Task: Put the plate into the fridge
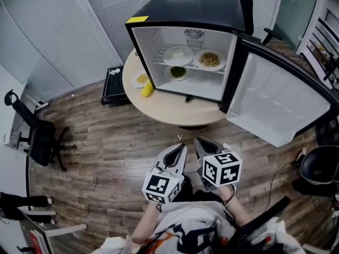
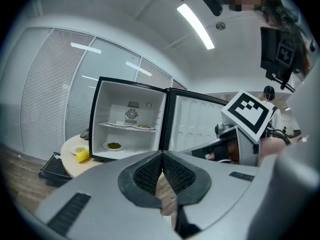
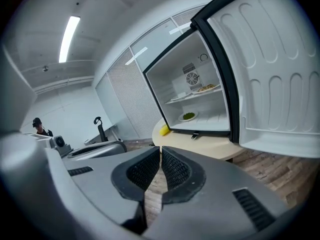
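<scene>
A black mini fridge (image 1: 186, 15) stands on a round table (image 1: 175, 107) with its door (image 1: 280, 102) swung open to the right. A white plate with yellow food (image 1: 141, 79) lies on the table just left of the fridge, and it shows small in the left gripper view (image 2: 79, 150). Both grippers are held low in front of the person, well short of the table. My left gripper (image 1: 183, 146) (image 2: 162, 156) is shut with nothing in it. My right gripper (image 1: 197, 140) (image 3: 160, 151) is beside it, also shut and empty.
Inside the fridge, two plates (image 1: 178, 55) (image 1: 210, 60) sit on the shelf and a plate of greens (image 1: 178, 72) lies below. A yellow item (image 1: 148, 89) lies by the table plate. A black box (image 1: 113, 84) and office chairs (image 1: 39, 136) stand on the wooden floor.
</scene>
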`<state>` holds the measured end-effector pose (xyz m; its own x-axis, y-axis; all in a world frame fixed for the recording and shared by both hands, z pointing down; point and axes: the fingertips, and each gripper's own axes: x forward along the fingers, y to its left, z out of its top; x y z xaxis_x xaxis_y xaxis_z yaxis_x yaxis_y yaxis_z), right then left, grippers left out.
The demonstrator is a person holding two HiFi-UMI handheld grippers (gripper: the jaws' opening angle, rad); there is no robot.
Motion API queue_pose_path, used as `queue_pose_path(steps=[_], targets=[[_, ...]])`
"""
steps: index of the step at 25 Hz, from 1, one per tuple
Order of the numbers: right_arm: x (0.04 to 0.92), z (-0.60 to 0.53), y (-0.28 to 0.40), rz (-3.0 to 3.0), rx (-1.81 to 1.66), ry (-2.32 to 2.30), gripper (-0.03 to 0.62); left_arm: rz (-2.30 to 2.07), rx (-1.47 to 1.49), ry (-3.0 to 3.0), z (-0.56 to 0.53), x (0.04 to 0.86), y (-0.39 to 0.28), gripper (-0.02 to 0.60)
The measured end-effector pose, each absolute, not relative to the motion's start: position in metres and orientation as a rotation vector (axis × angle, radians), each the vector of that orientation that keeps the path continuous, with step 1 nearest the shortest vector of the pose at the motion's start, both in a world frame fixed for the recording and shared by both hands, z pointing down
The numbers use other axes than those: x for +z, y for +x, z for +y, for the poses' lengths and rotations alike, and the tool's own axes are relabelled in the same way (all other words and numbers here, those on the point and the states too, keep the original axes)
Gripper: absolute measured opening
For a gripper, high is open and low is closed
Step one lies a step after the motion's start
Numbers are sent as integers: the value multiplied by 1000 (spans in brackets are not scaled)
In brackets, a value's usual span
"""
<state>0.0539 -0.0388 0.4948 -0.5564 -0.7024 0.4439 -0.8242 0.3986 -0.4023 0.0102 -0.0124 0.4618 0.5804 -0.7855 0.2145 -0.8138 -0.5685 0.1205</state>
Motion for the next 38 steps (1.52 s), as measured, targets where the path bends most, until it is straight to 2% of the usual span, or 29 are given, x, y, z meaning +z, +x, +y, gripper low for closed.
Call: queue_pose_path(steps=[38], targets=[[499,-3,77,-2462,881,1304,20,-1367,204,2625,25,456,34,14]])
